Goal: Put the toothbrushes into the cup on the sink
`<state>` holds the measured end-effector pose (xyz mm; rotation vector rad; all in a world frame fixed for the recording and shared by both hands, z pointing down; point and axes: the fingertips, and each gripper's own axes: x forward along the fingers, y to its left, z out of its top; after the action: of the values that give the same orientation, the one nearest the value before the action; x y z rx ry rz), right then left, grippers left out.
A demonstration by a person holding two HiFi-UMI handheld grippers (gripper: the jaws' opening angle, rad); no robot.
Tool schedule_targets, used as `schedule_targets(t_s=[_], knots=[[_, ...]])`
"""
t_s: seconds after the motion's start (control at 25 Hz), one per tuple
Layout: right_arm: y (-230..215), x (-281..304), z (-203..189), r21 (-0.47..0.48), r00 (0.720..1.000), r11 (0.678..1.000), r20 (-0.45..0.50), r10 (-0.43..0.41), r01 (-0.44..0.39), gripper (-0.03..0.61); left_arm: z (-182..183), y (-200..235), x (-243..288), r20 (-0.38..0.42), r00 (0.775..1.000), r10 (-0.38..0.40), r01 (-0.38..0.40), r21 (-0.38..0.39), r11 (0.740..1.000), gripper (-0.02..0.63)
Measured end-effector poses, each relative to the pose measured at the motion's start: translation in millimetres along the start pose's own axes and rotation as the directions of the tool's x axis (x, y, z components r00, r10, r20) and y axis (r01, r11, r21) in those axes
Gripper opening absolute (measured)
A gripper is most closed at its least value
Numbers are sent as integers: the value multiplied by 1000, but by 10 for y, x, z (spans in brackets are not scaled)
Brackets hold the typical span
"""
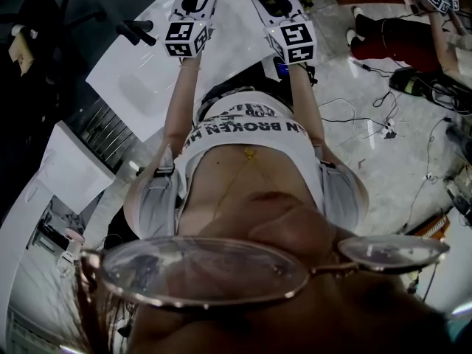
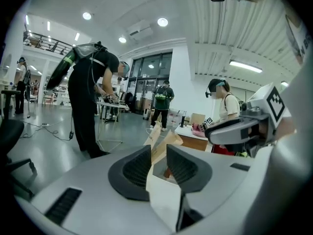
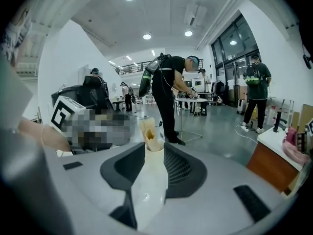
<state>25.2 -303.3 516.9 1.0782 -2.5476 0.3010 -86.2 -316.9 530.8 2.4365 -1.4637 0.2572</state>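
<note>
L gripper (image 2: 157, 154) narrow, R gripper (image 3: 155, 151) narrow w/ pale obj (image 3: 148, 132) in gap, unclear what

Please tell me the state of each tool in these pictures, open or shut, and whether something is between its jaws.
Left tool: open, jaws apart, only the room behind shows between them.
Right tool: jaws a little apart, with a pale cream thing between them; I cannot tell whether it is gripped.
</note>
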Motion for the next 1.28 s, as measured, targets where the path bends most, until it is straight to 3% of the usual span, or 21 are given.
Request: schedule_targets(t_s=[0.16, 0.32, 0.64, 1.04, 1.28], knots=[[90, 27, 19, -7, 999, 1000, 8, 31, -31, 59, 21, -94, -159, 15, 1000, -3, 3, -9, 1000, 47], [252, 76, 43, -8, 997, 997, 10, 81, -81, 35, 12, -154, -320, 21, 1000, 4, -4, -20, 1000, 23], [650, 118, 160, -36, 981, 981, 32, 192, -191, 28, 100, -288, -646, 34, 999, 34, -33, -43, 999, 14], [990, -8, 381, -60, 965, 968, 93, 247, -242, 28, 242, -371, -973, 65, 994, 93, -91, -41, 995, 14], [1152, -197, 574, -114, 954, 959, 126, 272, -259, 28, 435, -483, -1119, 103, 992, 75, -71, -47, 996, 14]])
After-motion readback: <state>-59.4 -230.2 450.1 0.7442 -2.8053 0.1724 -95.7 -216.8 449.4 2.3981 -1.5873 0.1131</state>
